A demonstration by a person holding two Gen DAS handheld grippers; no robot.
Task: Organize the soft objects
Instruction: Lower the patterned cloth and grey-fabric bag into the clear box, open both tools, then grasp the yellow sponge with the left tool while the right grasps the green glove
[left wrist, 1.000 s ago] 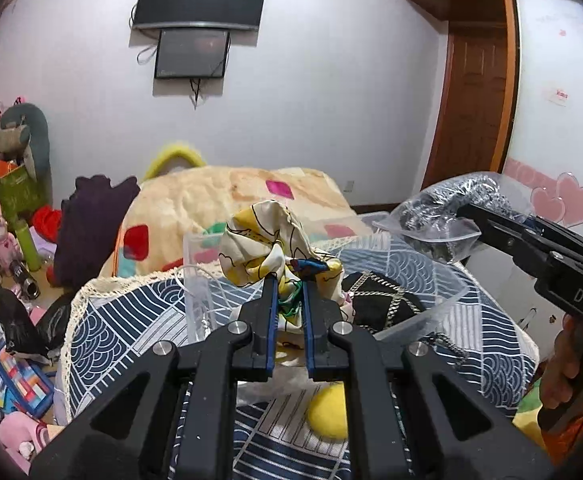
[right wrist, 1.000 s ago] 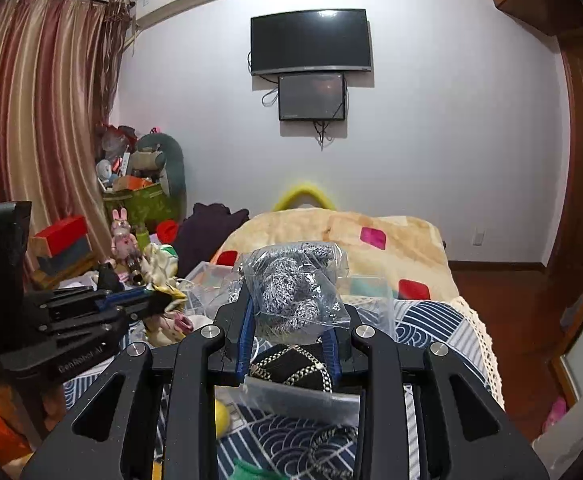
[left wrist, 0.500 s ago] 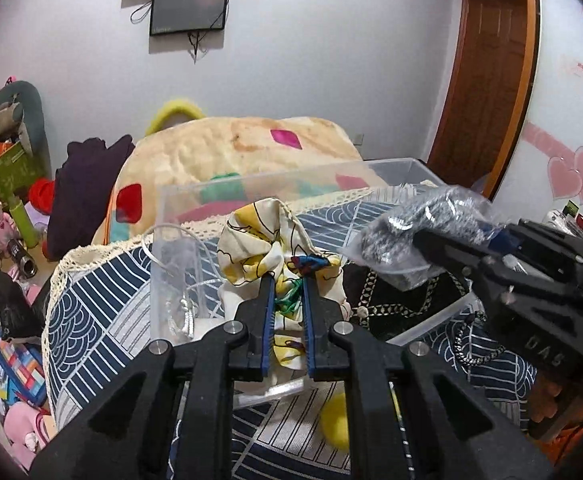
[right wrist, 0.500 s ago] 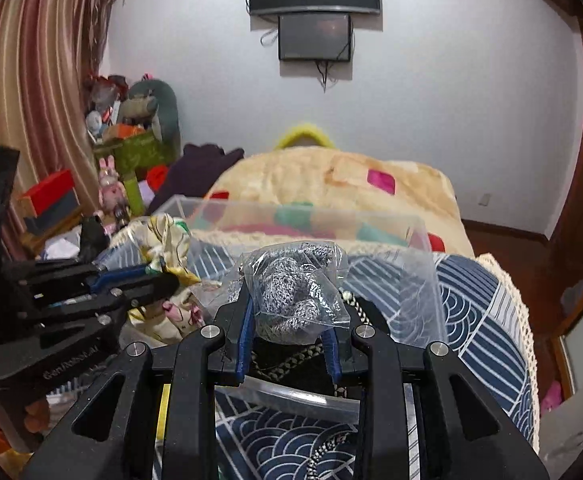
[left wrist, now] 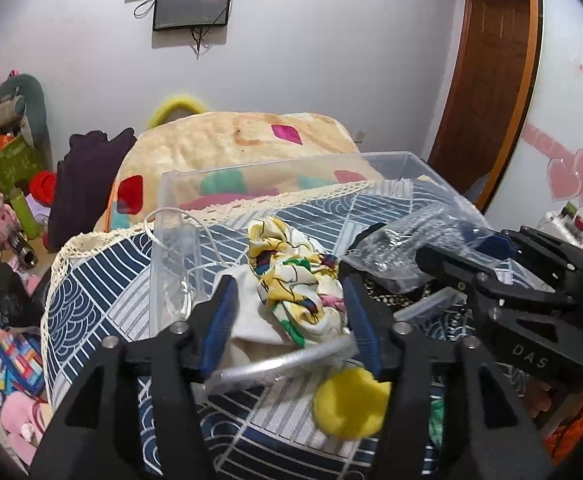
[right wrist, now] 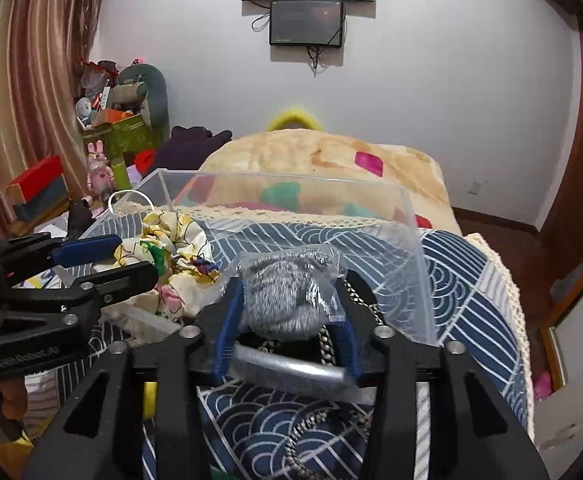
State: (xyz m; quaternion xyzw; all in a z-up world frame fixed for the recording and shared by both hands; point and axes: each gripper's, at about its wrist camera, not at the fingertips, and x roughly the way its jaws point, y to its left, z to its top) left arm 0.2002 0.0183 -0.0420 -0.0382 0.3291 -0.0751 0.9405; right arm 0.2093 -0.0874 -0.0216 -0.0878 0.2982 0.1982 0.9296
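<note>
Loosely crumpled silky scarf (left wrist: 295,280) (floral), rigid clear bin (left wrist: 291,166)

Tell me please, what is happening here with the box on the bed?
A person is sorting soft things into a clear plastic storage box that stands on a blue-and-white patterned cover. The left hand-held gripper is opening around a yellow floral fabric scrunchie lying inside the box; its pads no longer press it. The right hand-held gripper is opening too, with a grey knitted item in a clear plastic bag between its fingers, over the box.
</note>
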